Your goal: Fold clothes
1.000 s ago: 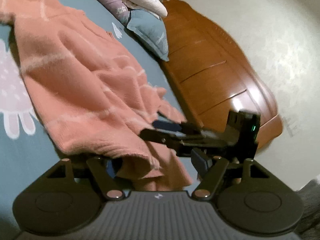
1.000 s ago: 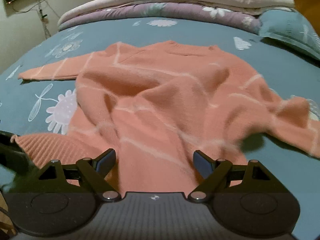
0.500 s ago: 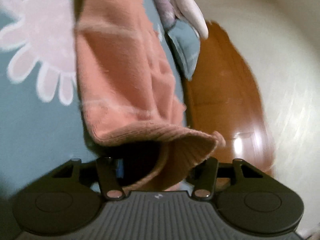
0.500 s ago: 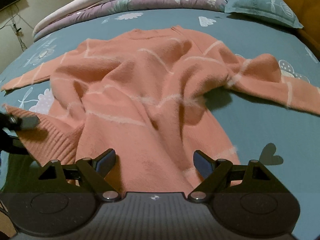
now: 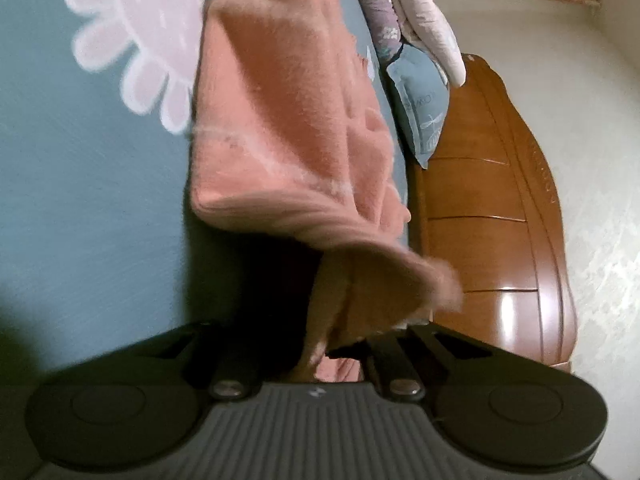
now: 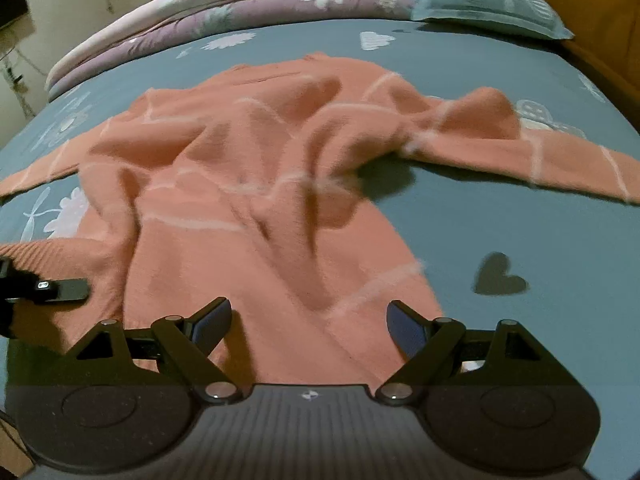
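A salmon sweater (image 6: 260,184) with thin white stripes lies rumpled on the teal bedsheet (image 6: 520,232), both sleeves spread sideways. My left gripper (image 5: 344,340) is shut on the ribbed bottom hem (image 5: 360,264), which it holds lifted off the sheet; cloth hides its fingertips. The right wrist view shows that gripper at the far left edge (image 6: 60,288), on the hem's corner. My right gripper (image 6: 308,324) is open and hovers low over the sweater's lower edge. Its blue pads (image 6: 404,328) stand on either side of the fabric.
Folded quilts (image 6: 240,12) and a teal pillow (image 6: 484,0) lie along the head of the bed. A wooden bed frame (image 5: 492,220) borders the sheet on the right, with pale floor (image 5: 592,140) beyond it. Bare sheet lies right of the sweater.
My left gripper has shut on the ribbed hem and raised it off the sheet. My right gripper, still open, has shifted along the sweater's lower edge; the body has bunched more.
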Available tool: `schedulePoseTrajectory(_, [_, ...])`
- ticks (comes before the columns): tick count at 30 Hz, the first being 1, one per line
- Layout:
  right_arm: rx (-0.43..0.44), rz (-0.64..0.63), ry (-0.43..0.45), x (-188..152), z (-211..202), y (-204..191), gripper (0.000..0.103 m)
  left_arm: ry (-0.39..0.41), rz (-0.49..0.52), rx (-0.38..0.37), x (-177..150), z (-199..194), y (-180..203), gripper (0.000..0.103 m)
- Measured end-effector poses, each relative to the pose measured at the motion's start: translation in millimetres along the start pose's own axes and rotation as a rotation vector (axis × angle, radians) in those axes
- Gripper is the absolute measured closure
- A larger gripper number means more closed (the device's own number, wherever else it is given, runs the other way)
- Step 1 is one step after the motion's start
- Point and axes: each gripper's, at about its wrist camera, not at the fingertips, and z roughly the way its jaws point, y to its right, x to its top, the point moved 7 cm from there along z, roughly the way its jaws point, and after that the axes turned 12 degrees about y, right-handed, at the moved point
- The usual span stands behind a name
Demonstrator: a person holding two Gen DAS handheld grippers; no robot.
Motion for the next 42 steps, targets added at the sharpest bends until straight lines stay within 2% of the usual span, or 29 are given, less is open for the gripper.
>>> schedulePoseTrajectory(5, [-0.021,0.041,0.001,-1,-17,24,0.014,0.068,0.067,0.118,7,-59,1,0.099])
schedulePoseTrajectory(9, [-0.028,0.11,-0.006,-2,-32,49,0.014,0.152,0.045,0.227,22,-109,-12,0.1])
schedulePoseTrajectory(12, [-0.04,0.167,-0.012,-5,-39,69,0.014,0.196,0.025,0.275,29,-134,-26,0.1])
schedulePoseTrajectory(18, [0.077,0.38,-0.063,-30,-35,96,0.015,0.135,-0.025,0.323,19,-108,-52,0.099])
schedulePoseTrajectory(23, [0.287,0.556,-0.023,-43,-32,102,0.015,0.125,-0.077,0.321,15,-113,-73,0.099])
schedulePoseTrajectory(27, [0.411,0.614,0.007,-35,-8,102,0.015,0.106,-0.051,0.333,16,-112,-72,0.099])
schedulePoseTrajectory(32, [0.482,0.55,-0.018,-7,28,82,0.012,0.103,-0.046,0.341,16,-109,-69,0.098])
schedulePoseTrajectory(36, [0.566,0.538,-0.137,-20,15,66,0.013,0.107,-0.044,0.342,18,-102,-67,0.097])
schedulePoseTrajectory(38, [0.616,0.55,-0.165,-32,4,64,0.013,0.103,-0.045,0.342,19,-101,-67,0.095])
schedulePoseTrajectory(42, [0.635,0.562,-0.146,-22,19,59,0.016,0.095,-0.047,0.341,21,-98,-68,0.095])
